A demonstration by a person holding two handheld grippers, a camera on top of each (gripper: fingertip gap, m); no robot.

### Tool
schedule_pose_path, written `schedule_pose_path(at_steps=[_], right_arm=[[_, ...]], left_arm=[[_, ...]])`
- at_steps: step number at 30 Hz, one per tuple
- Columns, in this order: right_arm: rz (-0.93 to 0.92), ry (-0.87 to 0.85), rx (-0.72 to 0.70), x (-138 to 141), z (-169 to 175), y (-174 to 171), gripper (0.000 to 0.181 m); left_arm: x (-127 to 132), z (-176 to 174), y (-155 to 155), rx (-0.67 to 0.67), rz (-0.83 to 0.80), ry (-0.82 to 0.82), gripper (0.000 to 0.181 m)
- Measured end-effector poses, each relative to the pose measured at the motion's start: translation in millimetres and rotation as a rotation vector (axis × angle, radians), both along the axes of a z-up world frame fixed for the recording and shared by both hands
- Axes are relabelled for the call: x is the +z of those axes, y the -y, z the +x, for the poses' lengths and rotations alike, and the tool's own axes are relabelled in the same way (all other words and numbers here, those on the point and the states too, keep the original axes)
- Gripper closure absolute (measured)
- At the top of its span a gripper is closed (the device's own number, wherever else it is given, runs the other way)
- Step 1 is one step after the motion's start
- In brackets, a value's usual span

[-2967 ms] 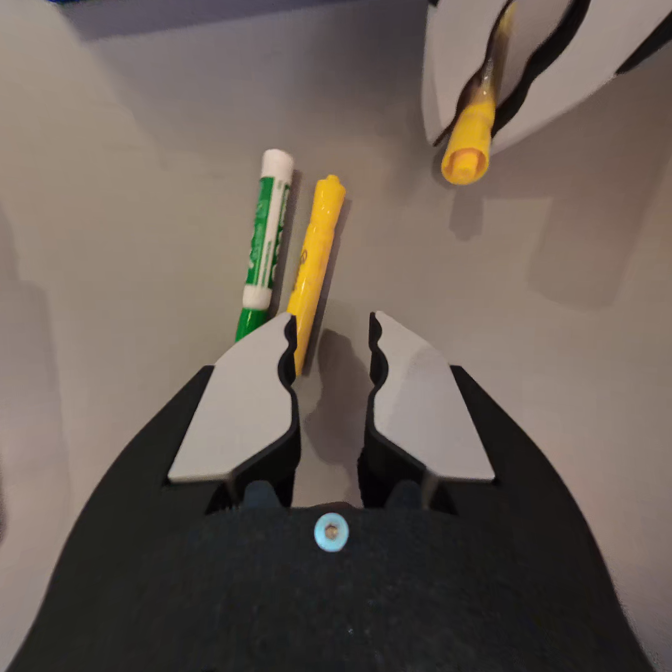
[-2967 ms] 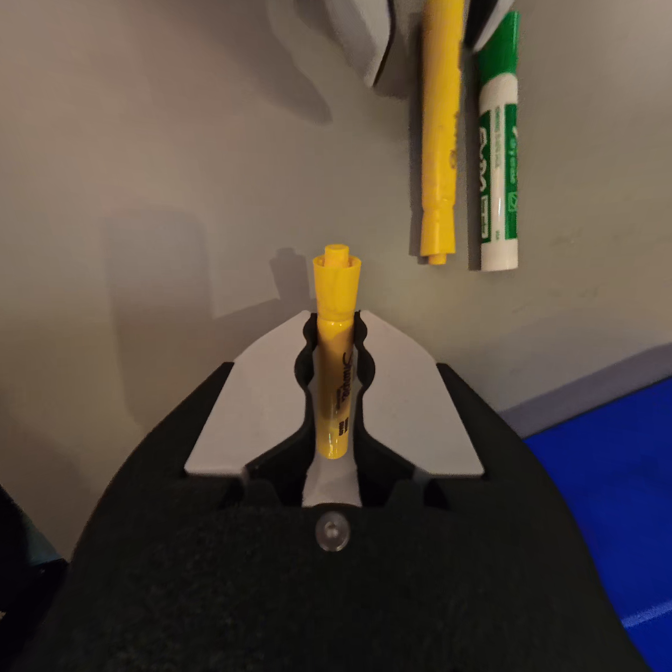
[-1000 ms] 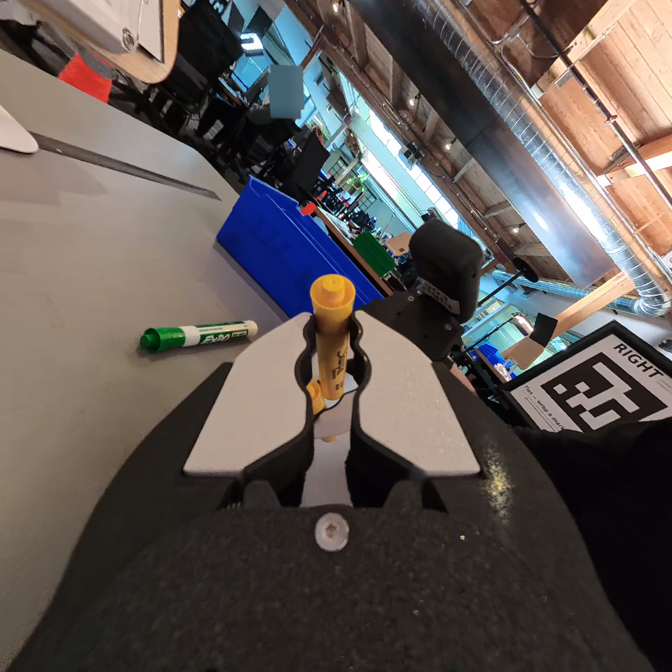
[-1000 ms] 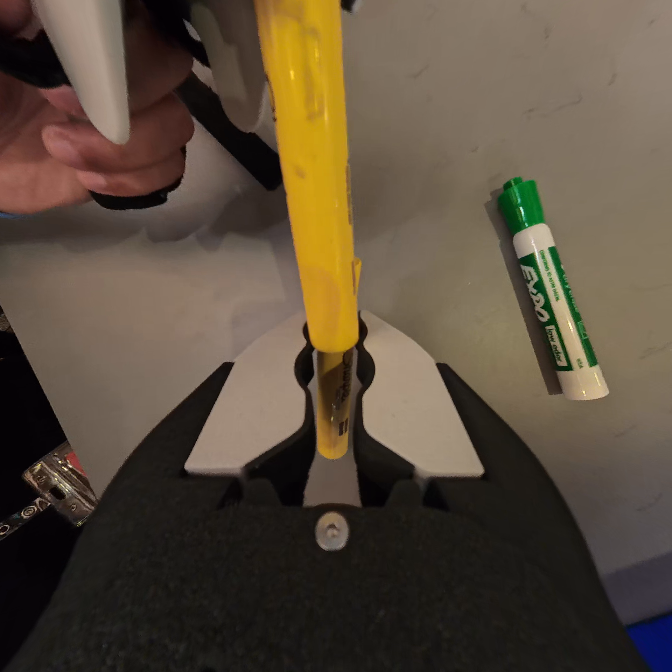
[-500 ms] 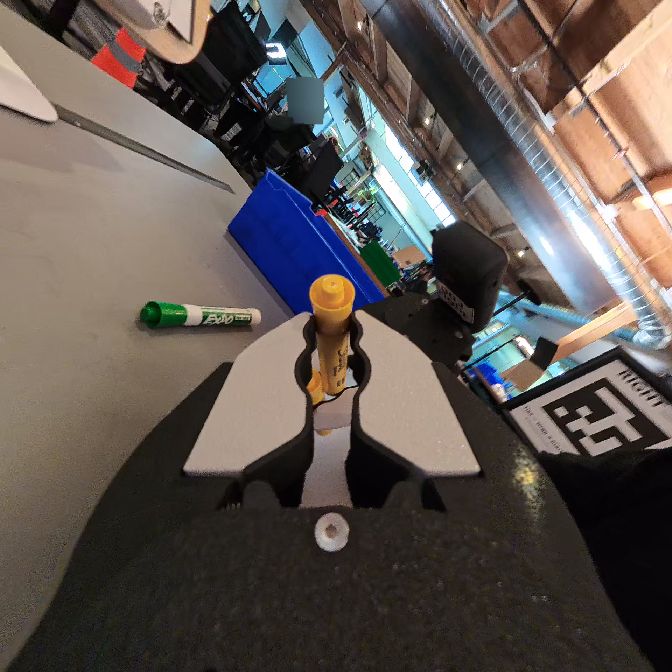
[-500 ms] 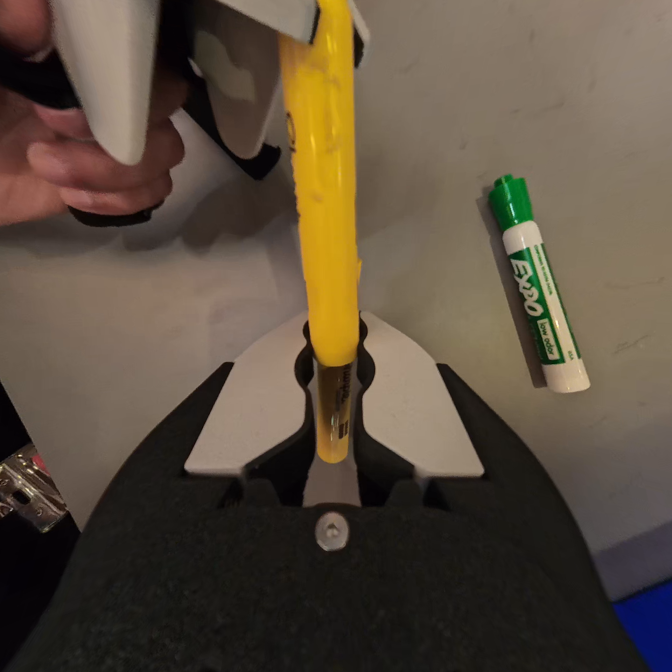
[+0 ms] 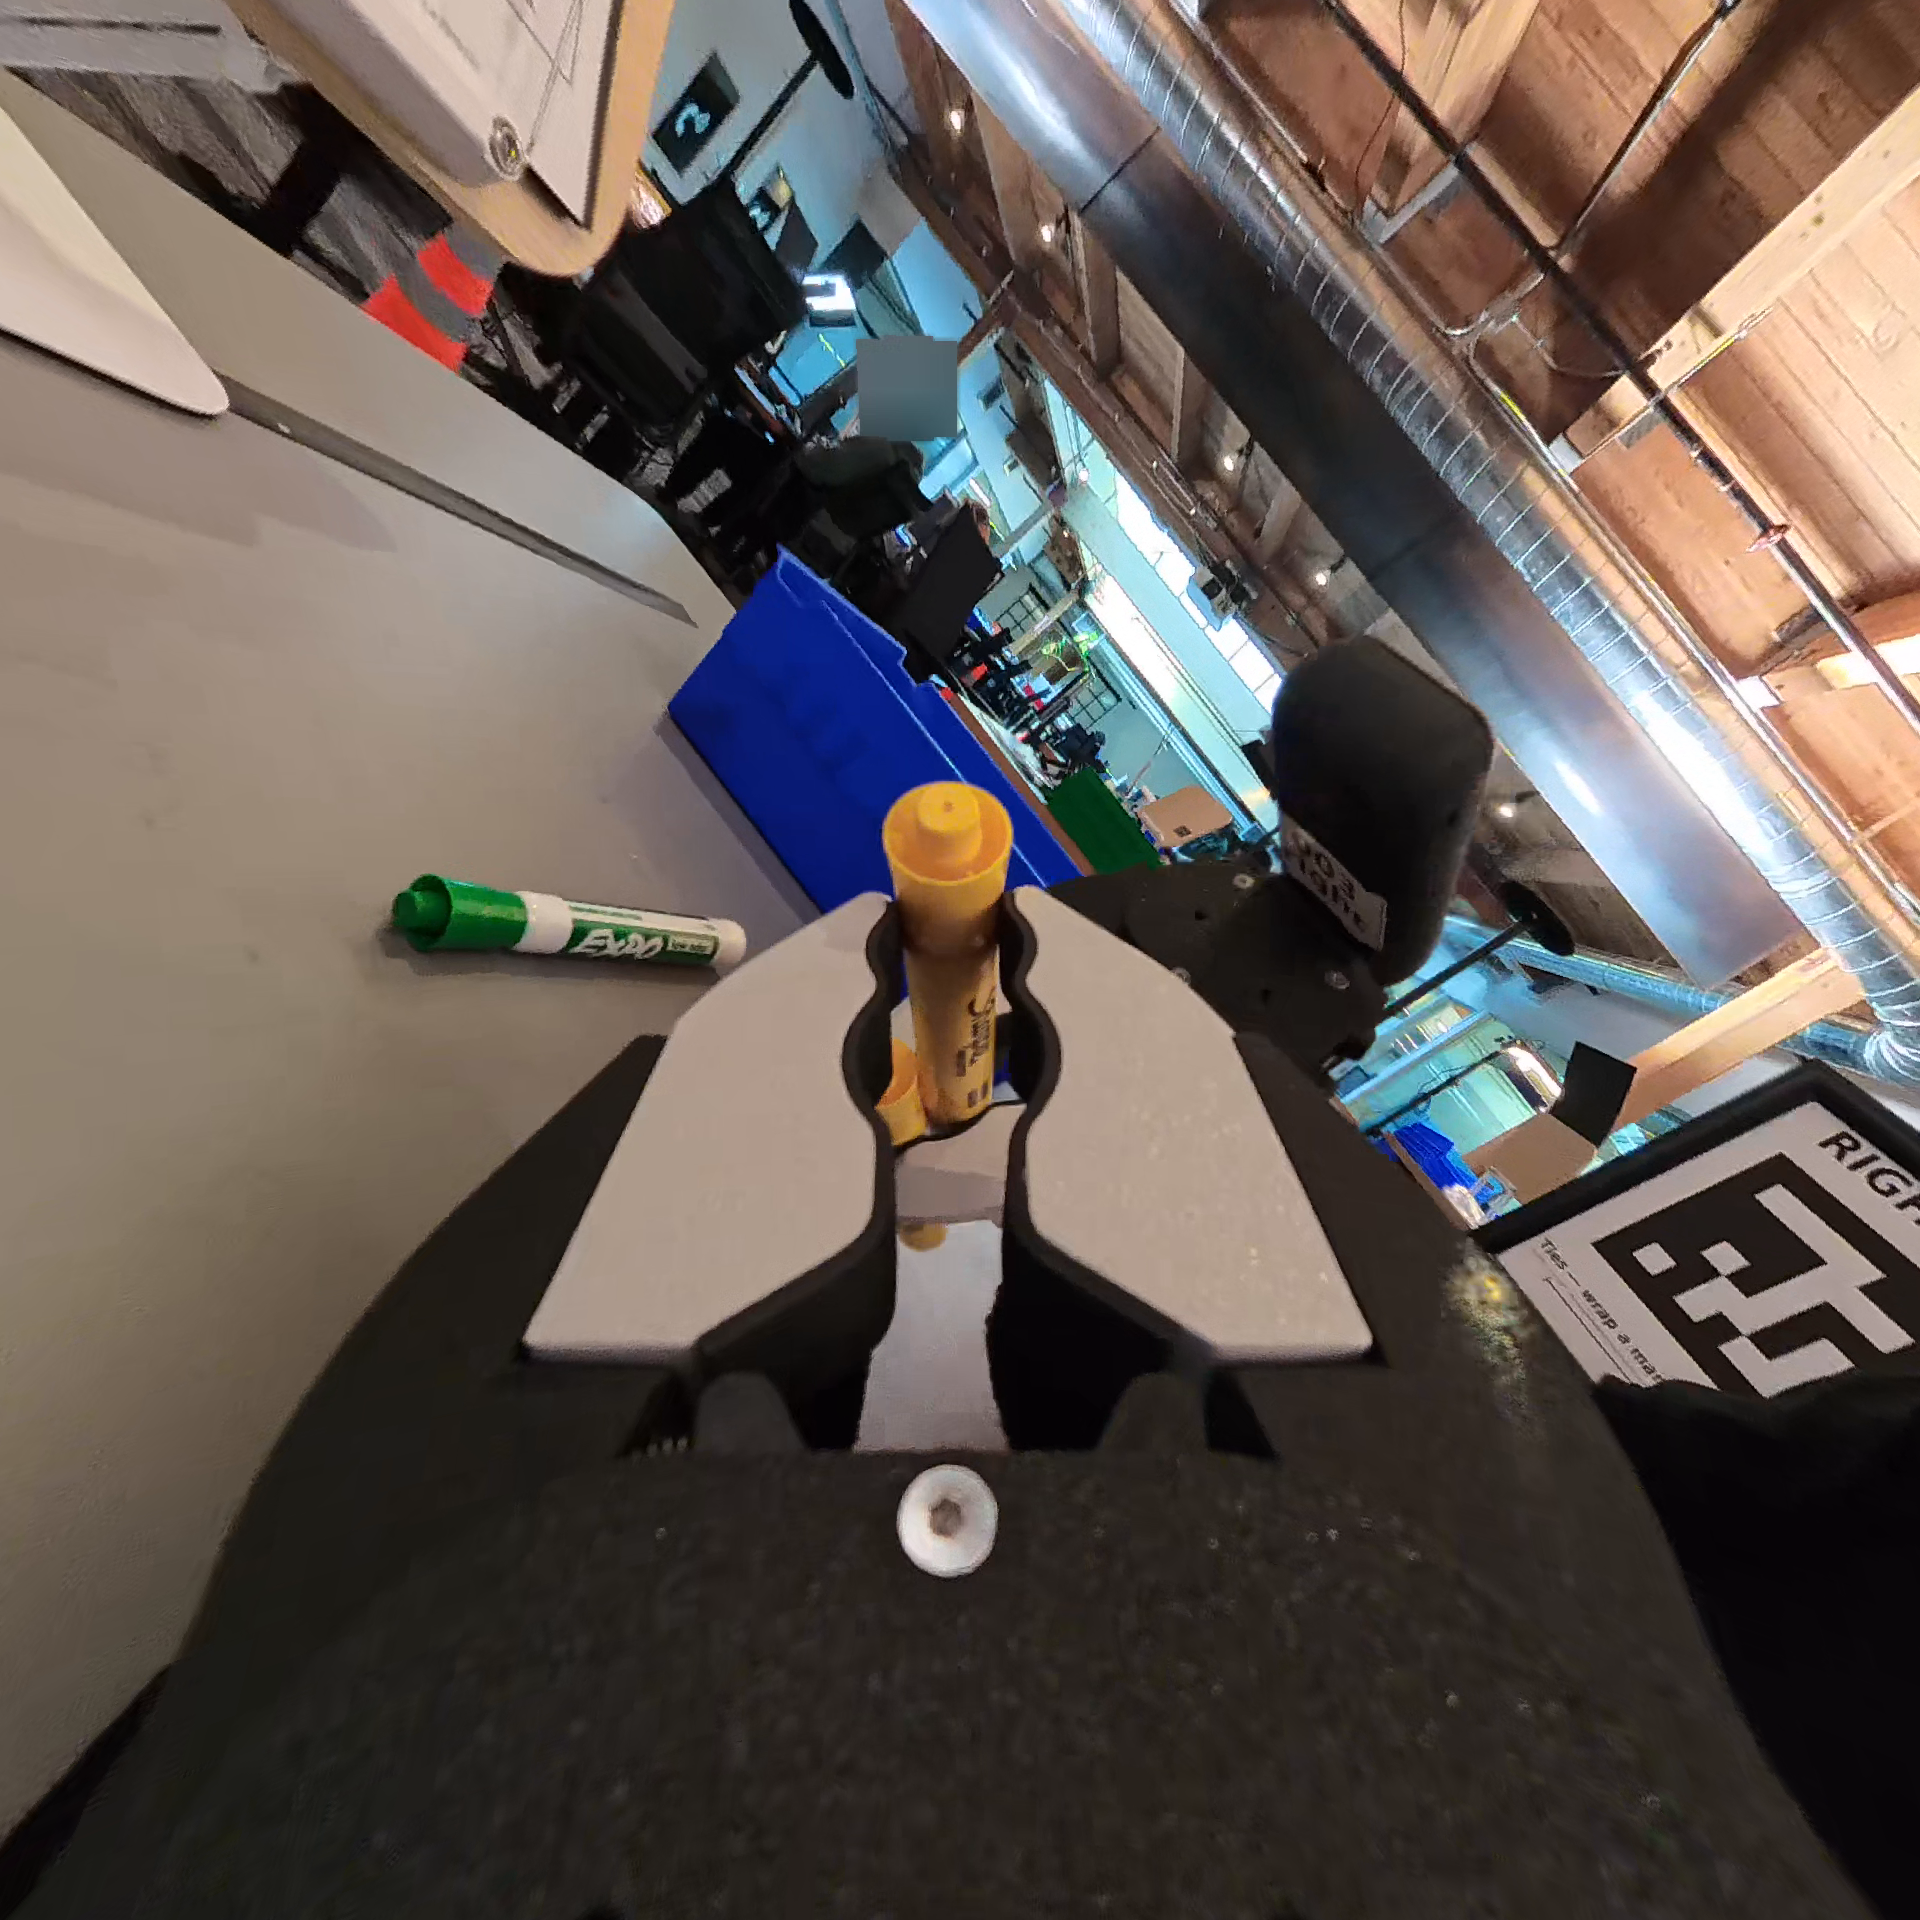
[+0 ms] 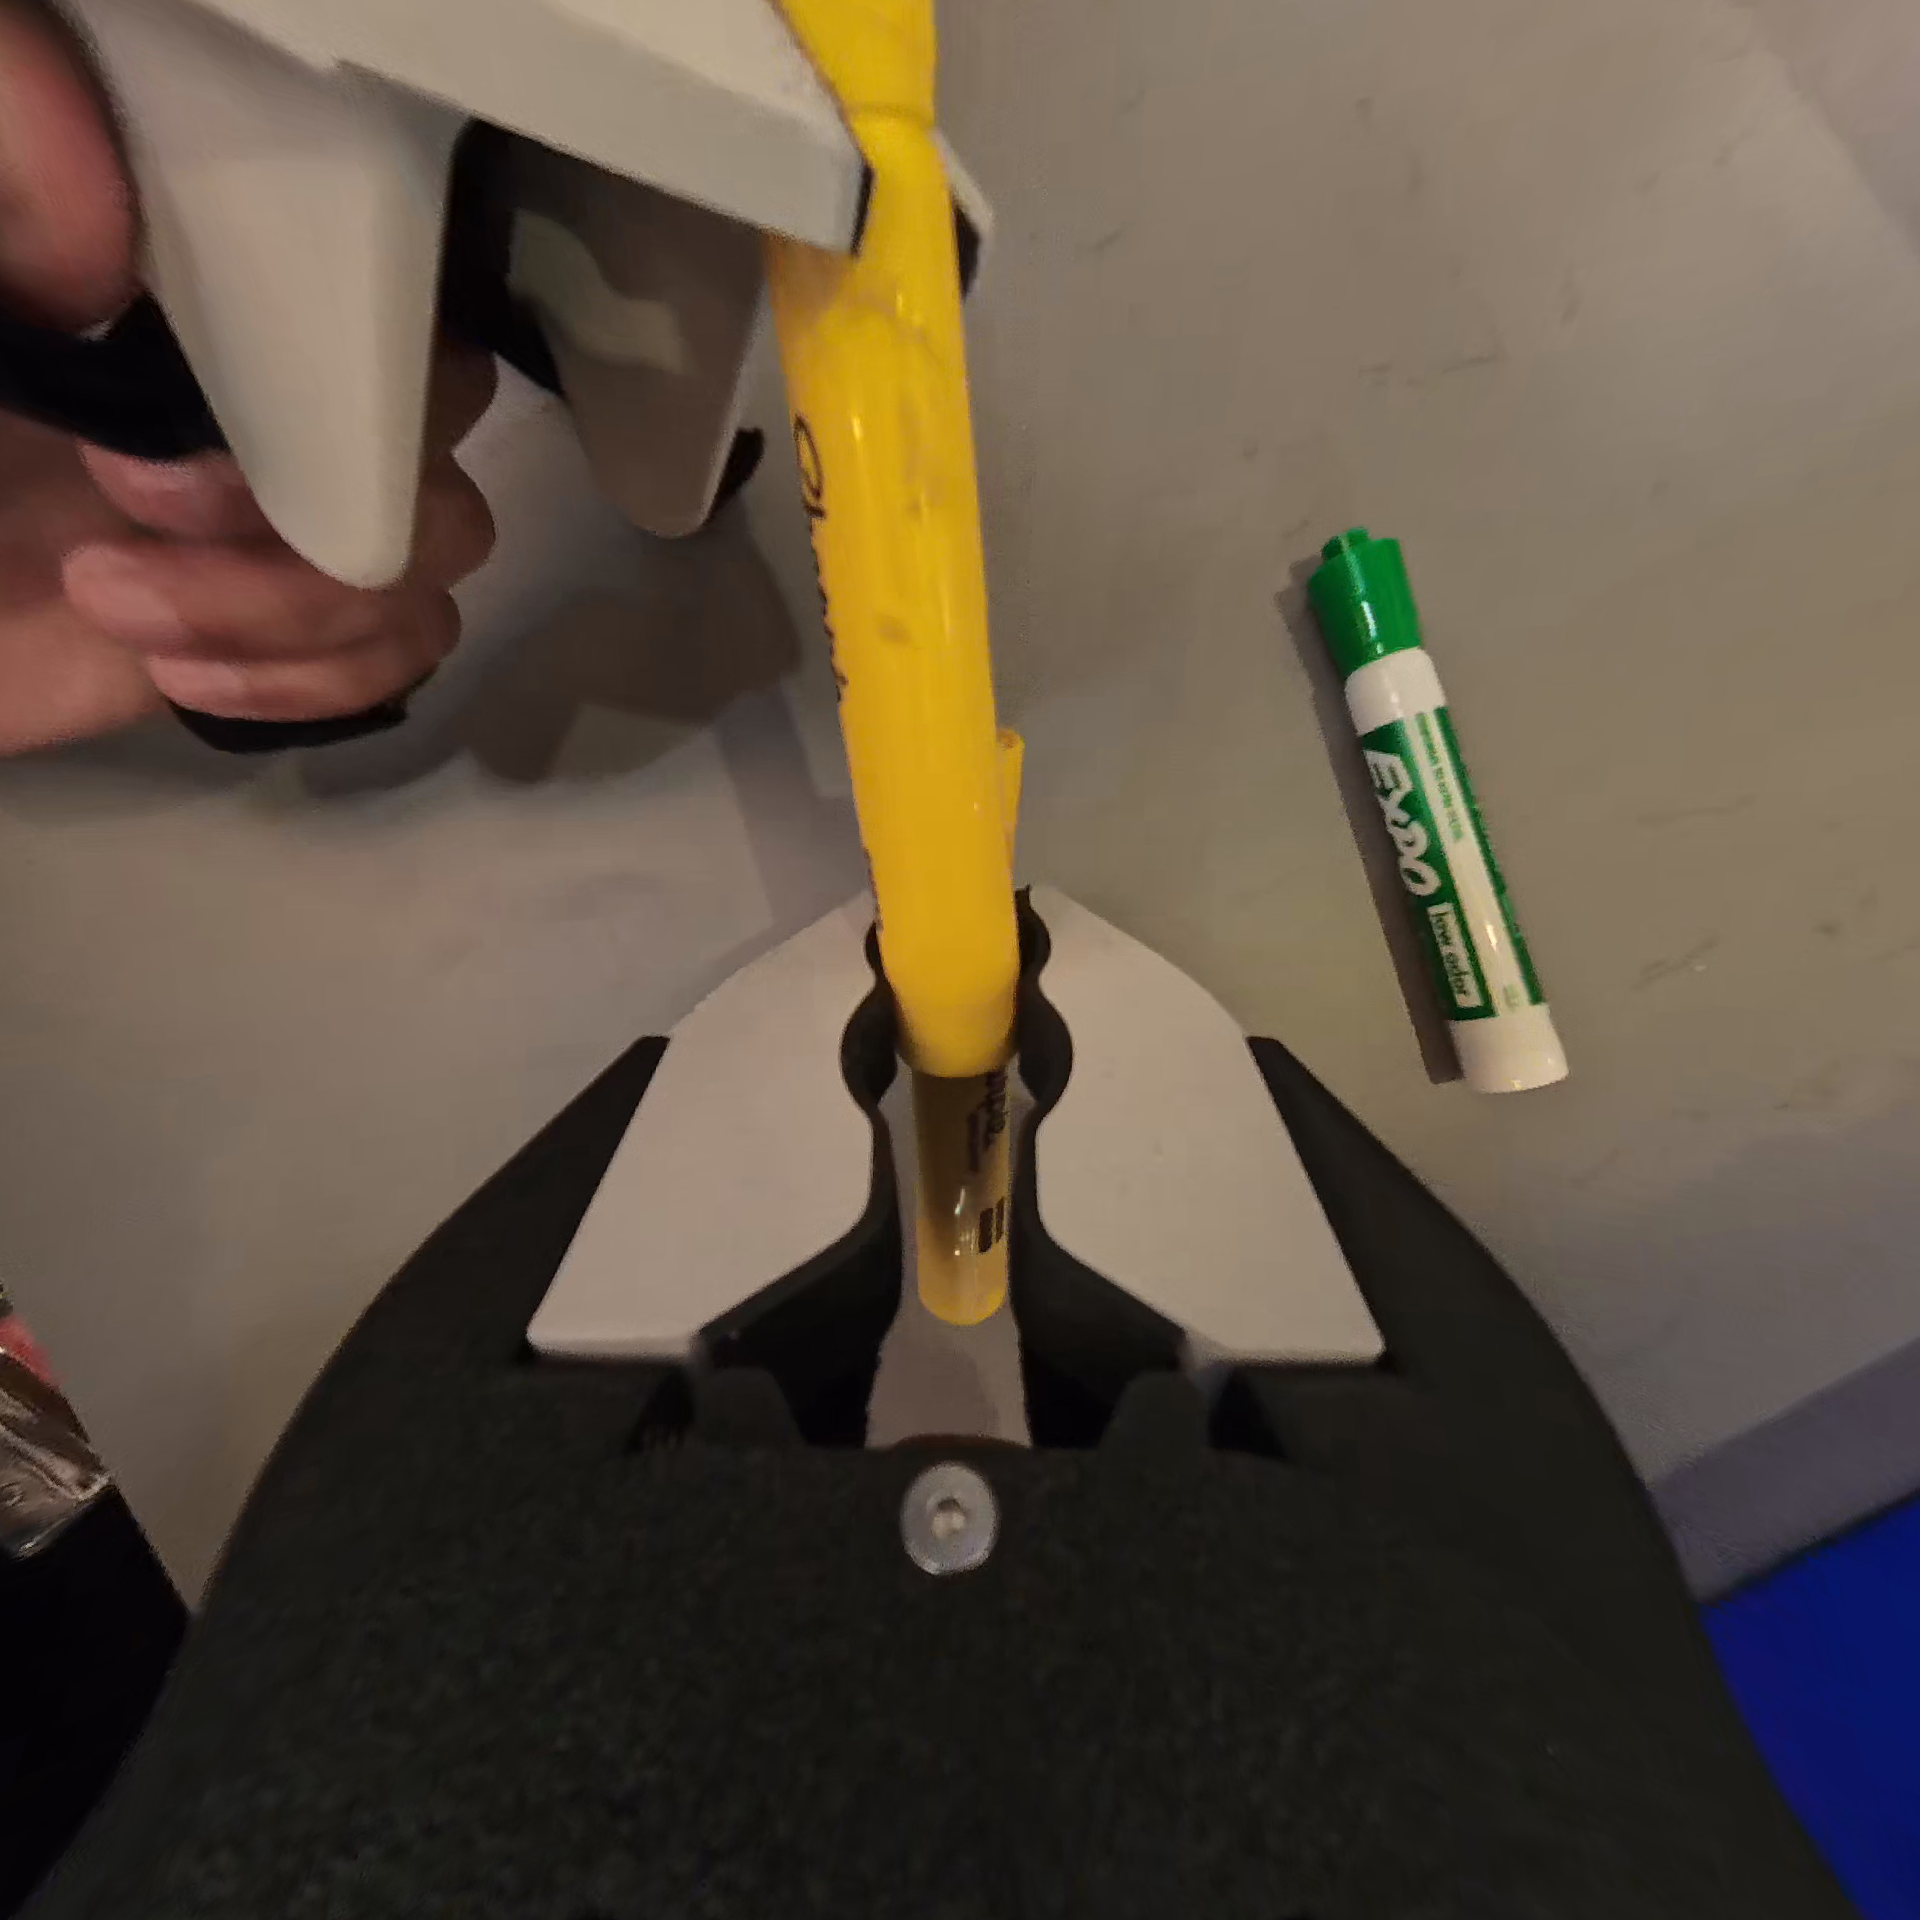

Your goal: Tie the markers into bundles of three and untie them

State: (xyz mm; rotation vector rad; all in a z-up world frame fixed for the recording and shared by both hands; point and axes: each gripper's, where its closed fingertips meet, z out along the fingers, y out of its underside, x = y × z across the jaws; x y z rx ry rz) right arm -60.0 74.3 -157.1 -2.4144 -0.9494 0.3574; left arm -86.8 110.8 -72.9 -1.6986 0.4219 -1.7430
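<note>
Between the right gripper [image 8: 951, 961] fingers a yellow highlighter [image 8: 961, 1195] sits clamped; a second yellow highlighter [image 8: 904, 582] overlaps it, pinched at twelve o'clock by the left gripper [image 7: 948, 935]. At two o'clock a green marker [image 8: 1429, 821] lies on the grey worktop [image 8: 1558, 364]

**Count on the table**

3 markers in all: 2 yellow highlighters [image 8: 914, 582], [image 8: 961, 1195], held end to end, and 1 green marker [image 8: 1429, 821] lying on the grey table [image 8: 1455, 312]. 2 grippers: left gripper [image 7: 948, 925] and right gripper [image 8: 948, 935]. 1 blue bin [image 7: 821, 748].
</note>
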Motion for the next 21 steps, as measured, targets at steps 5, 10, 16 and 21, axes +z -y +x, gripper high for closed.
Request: schedule_pose_path(at_steps=[5,10,16,21], right_arm=[[0.042,0.071,0.041,-1.6,6.0,3.6,0.162],[0.047,0.069,0.063,3.3,9.5,5.7,0.162],[0.035,0.076,0.070,-1.4,11.4,8.0,0.162],[0.030,0.085,0.073,-2.7,10.6,9.5,0.162]], left_arm=[[-9.6,3.4,0.6,-0.066,-0.102,-0.021,0.164],[0.8,-0.6,-0.8,-0.103,-0.015,-0.034,0.156],[13.7,-10.5,-7.6,-0.108,0.067,-0.058,0.149],[5.8,-12.3,-7.2,-0.134,0.136,-0.150,0.169]])
